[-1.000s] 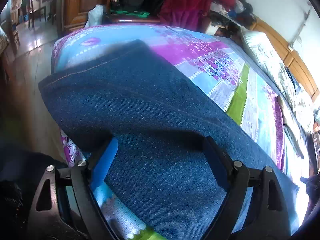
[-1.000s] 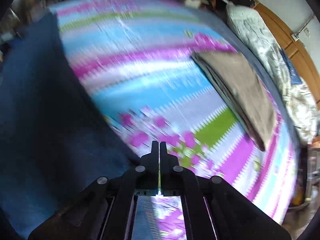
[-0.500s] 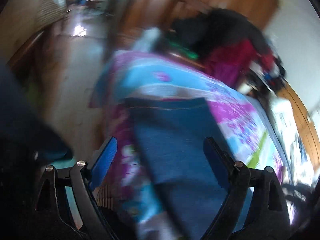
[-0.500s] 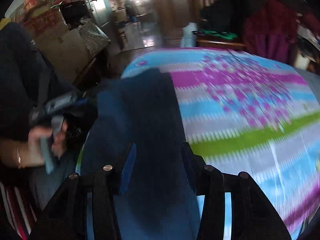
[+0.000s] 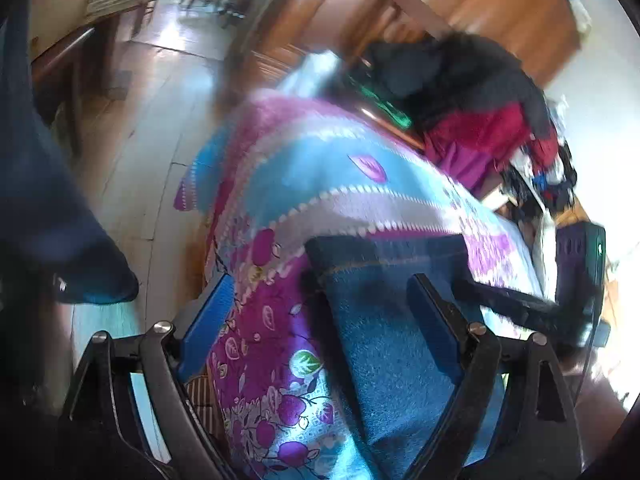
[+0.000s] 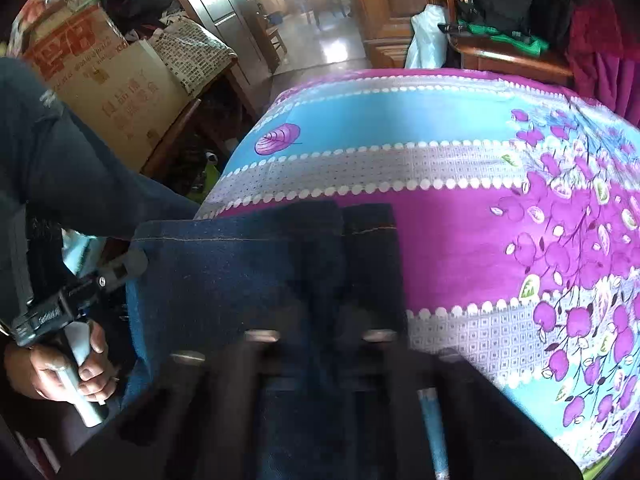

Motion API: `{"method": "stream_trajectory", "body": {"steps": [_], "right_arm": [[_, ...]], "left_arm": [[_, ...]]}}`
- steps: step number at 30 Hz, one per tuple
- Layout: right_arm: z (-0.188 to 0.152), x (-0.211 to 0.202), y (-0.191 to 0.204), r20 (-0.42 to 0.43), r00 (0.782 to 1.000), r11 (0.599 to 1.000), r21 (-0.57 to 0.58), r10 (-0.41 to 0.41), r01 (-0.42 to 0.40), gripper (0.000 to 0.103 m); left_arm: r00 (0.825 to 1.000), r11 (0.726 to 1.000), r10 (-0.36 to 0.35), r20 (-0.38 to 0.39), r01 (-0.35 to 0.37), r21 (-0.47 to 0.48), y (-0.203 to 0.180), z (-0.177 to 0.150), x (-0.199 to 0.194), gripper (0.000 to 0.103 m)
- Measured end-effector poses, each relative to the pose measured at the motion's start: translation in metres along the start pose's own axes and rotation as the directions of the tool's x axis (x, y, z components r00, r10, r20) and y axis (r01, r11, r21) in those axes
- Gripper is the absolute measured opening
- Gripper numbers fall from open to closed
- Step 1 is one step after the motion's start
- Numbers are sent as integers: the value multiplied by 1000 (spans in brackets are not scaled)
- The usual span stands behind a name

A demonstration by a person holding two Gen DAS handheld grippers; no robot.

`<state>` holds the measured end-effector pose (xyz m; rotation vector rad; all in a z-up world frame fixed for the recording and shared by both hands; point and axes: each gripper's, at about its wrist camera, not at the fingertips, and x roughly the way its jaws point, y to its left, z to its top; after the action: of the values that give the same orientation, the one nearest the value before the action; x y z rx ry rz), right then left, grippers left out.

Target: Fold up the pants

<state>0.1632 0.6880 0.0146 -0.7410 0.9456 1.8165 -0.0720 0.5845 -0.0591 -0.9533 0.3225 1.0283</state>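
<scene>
Left gripper (image 5: 320, 300): jaws spread wide and holding nothing, the blue fingers (image 5: 208, 320) straddling the edge of the bed (image 5: 320, 168) with the jeans (image 5: 384, 332) lying flat between them, running from 6 o'clock toward the centre. Right gripper (image 6: 316, 340): blurred at 6 o'clock over the denim – whether its jaws are parted or pinching the cloth cannot be told – while the hemmed end of the jeans lies at the centre on the striped, flowered bedspread (image 6: 460, 152). At 8 o'clock in the right wrist view a hand (image 6: 60, 368) grips the left gripper's handle; a cardboard box (image 6: 104, 72) stands at 10 o'clock.
</scene>
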Motion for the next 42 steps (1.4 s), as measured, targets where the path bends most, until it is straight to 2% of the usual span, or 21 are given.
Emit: {"method": "stream_trajectory", "body": {"steps": [5,7,9,13,15,19,22,25,27,29,31,32,33,34,36,37,38,39,40,41,42], "right_arm": [[12,-28,2,67,990,988,-85,-127,132,5],[13,-7,-10,-18,988,988,-39,-151,150,5],[8,10,-10,-72,975,977,-47,-211,208,18],[-1,-65,-16,135,975,979,122,-177,161,39],[-26,-120,-19,197,948,963,156,-249,220,39],[-109,-196,3,142,911,904,253,-387,345,39],[-186,-231,48,88,884,849,337,-460,408,39],[-270,-256,88,36,851,753,487,-524,443,39],[-327,-271,120,-5,808,656,581,-589,482,39],[-387,-279,145,-57,801,567,676,-596,470,39],[-461,-282,152,-232,795,405,761,-561,507,38],[-498,-290,160,-316,774,314,781,-548,541,32],[-529,-305,172,-356,739,234,793,-572,563,26],[-558,-325,185,-351,716,156,829,-603,538,35],[-618,-362,207,-498,610,-144,833,-616,534,37],[-643,-380,219,-532,578,-258,833,-619,490,35],[-658,-395,232,-530,549,-323,842,-647,432,33],[-660,-405,241,-512,522,-338,854,-682,396,33],[-653,-409,249,-464,507,-303,879,-726,370,33],[-642,-407,253,-404,514,-244,904,-757,351,33],[-628,-399,257,-336,545,-167,927,-769,335,33]], "left_arm": [[998,998,-61,21,61,0,-5,1,-15,88],[997,997,-72,30,72,13,-9,1,-16,88],[998,998,-64,-3,64,23,-12,-2,-10,87],[997,997,-76,13,76,-12,-4,3,-24,87],[996,998,-70,55,69,13,0,8,-38,87],[993,994,-95,70,91,56,-1,14,-47,87],[983,975,-183,20,179,131,-27,11,-48,87],[954,931,-288,-82,299,210,-60,0,-45,87],[918,878,-350,-186,391,276,-84,-13,-39,87],[890,828,-374,-262,447,338,-98,-26,-27,89],[906,829,-312,-286,406,384,-99,-33,-6,89],[916,846,-227,-331,354,400,-94,-35,17,86],[913,847,-203,-354,345,404,-92,-34,30,83],[918,834,-232,-322,358,420,-93,-31,27,84],[941,826,-160,-298,293,481,-99,-22,30,84],[948,832,-122,-294,259,490,-100,-17,32,84],[954,858,-97,-284,225,462,-100,-10,31,83],[954,885,-99,-281,214,414,-97,-3,27,83],[950,902,-123,-287,228,367,-95,0,21,83],[941,911,-159,-298,256,324,-95,1,13,83],[931,907,-182,-317,283,312,-99,-3,5,84]]}}
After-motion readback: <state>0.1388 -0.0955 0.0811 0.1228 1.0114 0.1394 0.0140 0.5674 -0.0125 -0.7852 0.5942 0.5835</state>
